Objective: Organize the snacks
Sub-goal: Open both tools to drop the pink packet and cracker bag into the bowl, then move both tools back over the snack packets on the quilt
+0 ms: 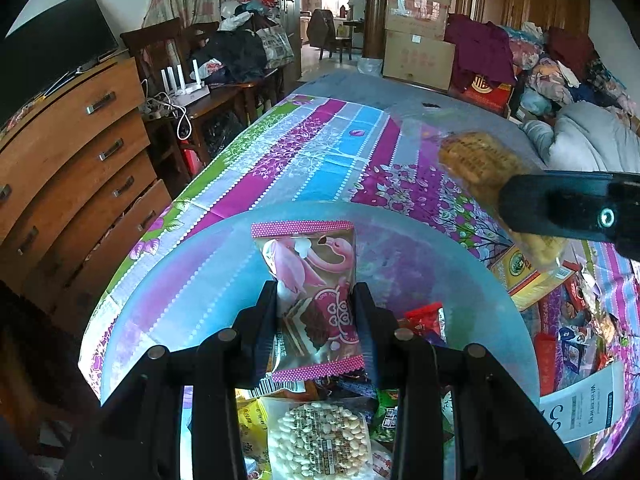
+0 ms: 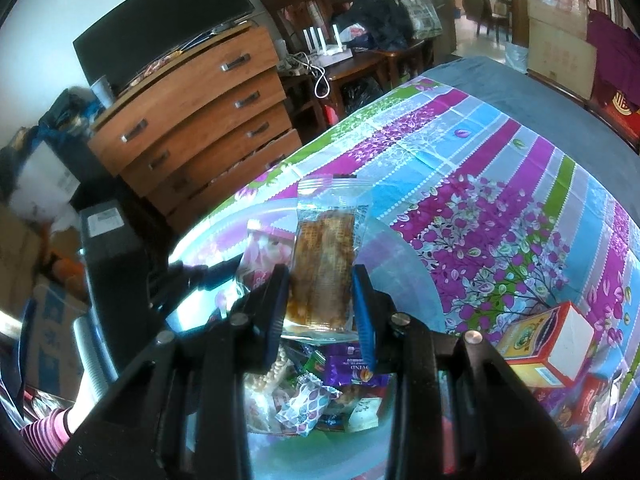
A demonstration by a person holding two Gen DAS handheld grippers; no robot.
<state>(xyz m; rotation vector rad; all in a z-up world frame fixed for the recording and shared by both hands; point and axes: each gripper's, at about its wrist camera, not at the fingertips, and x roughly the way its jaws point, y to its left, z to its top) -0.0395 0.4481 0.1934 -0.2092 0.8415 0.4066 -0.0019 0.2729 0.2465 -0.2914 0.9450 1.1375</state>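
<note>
Pinching a pink flamingo-printed cake packet (image 1: 316, 300) across its width, the left gripper (image 1: 316, 312) holds it upright, long axis pointing away, over the translucent blue plastic bin (image 1: 460, 248). The right gripper (image 2: 320, 300) likewise clamps a clear-wrapped brown pastry bar (image 2: 324, 264) above the same bin, both equally near, drop straight below.

A bed (image 1: 472, 116) with a grey-blue cover carries the things, and most of its near part is spread with a striped floral plastic cloth (image 1: 320, 160) in purple, blue, green and white. On the cloth rests a translucent round basin (image 1: 168, 280) heaped with wrapped snacks (image 1: 320, 440). Just right of the basin stands a yellow-and-red carton (image 2: 544, 344), with loose snack packets (image 1: 576, 336) and a white printed card (image 1: 592, 404) scattered near it. Beyond the basin, the cloth ends and the cover shows.
</note>
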